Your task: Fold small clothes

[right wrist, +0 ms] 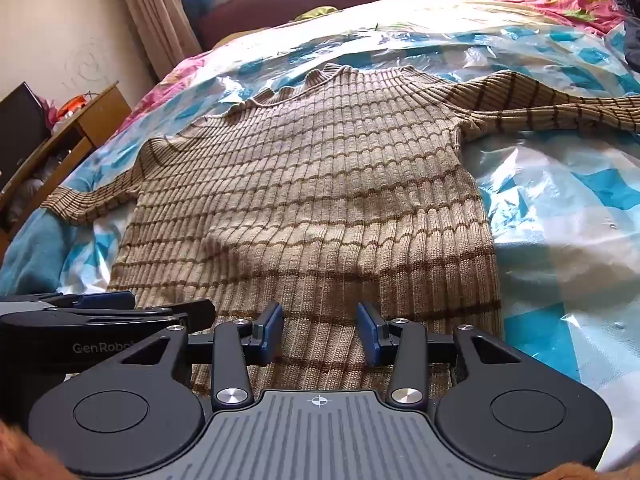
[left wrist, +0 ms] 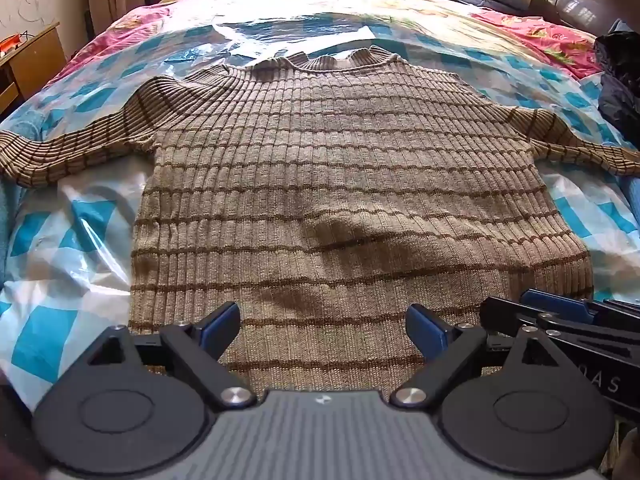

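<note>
We find the striped ribbed sweater (left wrist: 340, 184) spread flat mid-frame, sleeves out, ready for folding. Left gripper (left wrist: 323, 326) hangs wide at bottom centre over the hem; right gripper (right wrist: 319, 330) half-spread, empty, likewise poised to pinch.

Blue-white check plastic sheet (left wrist: 80, 216) over floral bedspread (left wrist: 552, 36); wooden desk (right wrist: 100, 116) nearby.

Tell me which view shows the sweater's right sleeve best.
The right wrist view. There the sweater has its right sleeve stretched long across the blue-checked plastic sheet, running out at the frame's edge. The left wrist view shows that sleeve squeezed against the right edge, shorter and distorted.
</note>
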Tool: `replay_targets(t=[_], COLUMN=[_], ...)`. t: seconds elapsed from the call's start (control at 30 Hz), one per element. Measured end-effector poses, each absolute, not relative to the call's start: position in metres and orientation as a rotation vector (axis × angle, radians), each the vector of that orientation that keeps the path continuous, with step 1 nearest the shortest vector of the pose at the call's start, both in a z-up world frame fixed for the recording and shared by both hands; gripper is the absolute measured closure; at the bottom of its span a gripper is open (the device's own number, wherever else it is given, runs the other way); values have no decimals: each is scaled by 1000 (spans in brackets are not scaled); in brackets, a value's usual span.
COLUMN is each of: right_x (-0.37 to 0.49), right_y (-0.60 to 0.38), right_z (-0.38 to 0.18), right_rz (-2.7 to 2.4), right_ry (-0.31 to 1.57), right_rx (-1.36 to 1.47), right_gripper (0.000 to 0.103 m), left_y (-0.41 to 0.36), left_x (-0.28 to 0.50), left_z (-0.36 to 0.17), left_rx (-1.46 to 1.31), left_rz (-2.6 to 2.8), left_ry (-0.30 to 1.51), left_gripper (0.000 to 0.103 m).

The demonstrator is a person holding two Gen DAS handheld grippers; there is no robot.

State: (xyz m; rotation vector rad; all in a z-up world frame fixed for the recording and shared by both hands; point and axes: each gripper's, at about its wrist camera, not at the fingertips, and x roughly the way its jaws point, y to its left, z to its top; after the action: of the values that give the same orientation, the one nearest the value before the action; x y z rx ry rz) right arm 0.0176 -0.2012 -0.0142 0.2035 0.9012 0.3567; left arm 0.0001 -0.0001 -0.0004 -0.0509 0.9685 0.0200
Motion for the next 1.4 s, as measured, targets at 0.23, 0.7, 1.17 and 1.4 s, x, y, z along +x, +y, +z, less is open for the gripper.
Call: replay_targets(t=[0.23,0.7,1.17,1.4], right_x=[15,15,15,15], right_y=[-198,-193,-192,-191], right_z=[-13,-15,-16,-16], right_rz=[356,345,342,341], right_ry=[899,884,881,880], right_rx=[195,121,100,98], right_gripper=[62,58,57,57], left_y=[0,3,2,2], left_x=[0,-4,-5,-5], left_z=[-1,-7,-4,-3], left_rx=[-54,-50,-34,-32], left_rz=[20,50,67,70], left_ry=[968,963,952,952], left_gripper=[9,9,9,10])
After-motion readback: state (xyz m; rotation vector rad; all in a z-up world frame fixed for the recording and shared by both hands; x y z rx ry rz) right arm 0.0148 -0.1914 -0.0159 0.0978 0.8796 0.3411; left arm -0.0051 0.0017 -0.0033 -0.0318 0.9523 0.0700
